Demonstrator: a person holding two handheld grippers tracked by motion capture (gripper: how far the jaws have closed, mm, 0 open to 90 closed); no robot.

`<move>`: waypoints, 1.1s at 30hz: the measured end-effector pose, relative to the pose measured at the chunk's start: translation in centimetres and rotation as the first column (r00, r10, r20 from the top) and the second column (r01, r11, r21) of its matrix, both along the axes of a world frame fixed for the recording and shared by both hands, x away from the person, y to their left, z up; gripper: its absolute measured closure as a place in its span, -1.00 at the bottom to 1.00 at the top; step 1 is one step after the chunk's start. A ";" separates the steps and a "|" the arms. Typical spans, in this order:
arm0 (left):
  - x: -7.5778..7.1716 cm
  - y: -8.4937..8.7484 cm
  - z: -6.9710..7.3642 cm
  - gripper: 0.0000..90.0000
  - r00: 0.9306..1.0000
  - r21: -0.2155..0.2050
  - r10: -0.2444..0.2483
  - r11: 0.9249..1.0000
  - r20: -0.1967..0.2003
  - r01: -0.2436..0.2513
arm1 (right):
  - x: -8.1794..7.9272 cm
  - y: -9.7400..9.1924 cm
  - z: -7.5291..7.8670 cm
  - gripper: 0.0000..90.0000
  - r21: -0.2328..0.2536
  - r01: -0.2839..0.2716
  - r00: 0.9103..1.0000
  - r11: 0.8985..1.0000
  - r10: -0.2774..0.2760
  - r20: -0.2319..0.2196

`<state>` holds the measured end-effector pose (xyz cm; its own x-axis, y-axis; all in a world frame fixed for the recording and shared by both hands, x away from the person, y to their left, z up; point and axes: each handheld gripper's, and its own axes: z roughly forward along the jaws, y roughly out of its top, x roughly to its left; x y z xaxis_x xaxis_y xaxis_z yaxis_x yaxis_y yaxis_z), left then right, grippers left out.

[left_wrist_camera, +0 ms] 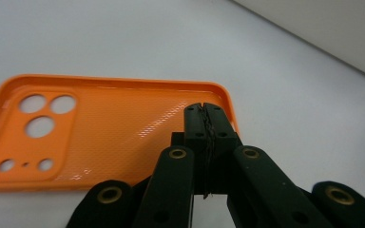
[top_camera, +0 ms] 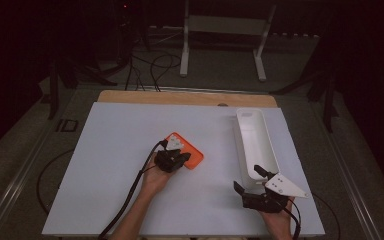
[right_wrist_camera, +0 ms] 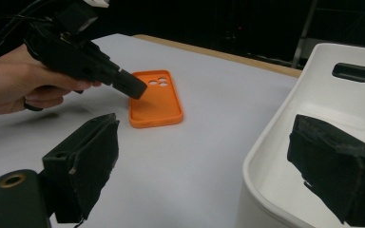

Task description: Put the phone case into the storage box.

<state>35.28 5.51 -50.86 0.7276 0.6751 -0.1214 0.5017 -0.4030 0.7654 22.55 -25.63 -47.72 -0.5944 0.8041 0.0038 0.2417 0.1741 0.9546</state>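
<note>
Orange phone case [left_wrist_camera: 104, 133] under closed left tongs [left_wrist_camera: 204, 111]

Left gripper [left_wrist_camera: 204, 111]: jaws pressed together, nothing between, tips angled down. Right gripper [top_camera: 250, 181]: jaws spread wide, nothing between. Left hand [top_camera: 155, 179] wraps grip behind claw.

Case [top_camera: 192, 156] near half hidden under left gripper [top_camera: 179, 159] in high view; contact between tips and case unclear there. Left gripper view: case lower right corner covered by jaws, gripper body cut by bottom edge. Right gripper view: bin [right_wrist_camera: 313, 114] cut off at right and bottom, one jaw in front of its inside; forearm cut off at left
</note>
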 end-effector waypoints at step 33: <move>-1.3 -0.2 -1.4 1.00 0.998 0.064 -0.027 0.997 -0.065 0.031 | 0.0 -0.2 0.1 -0.78 0.003 0.003 1.000 1.000 -0.004 0.001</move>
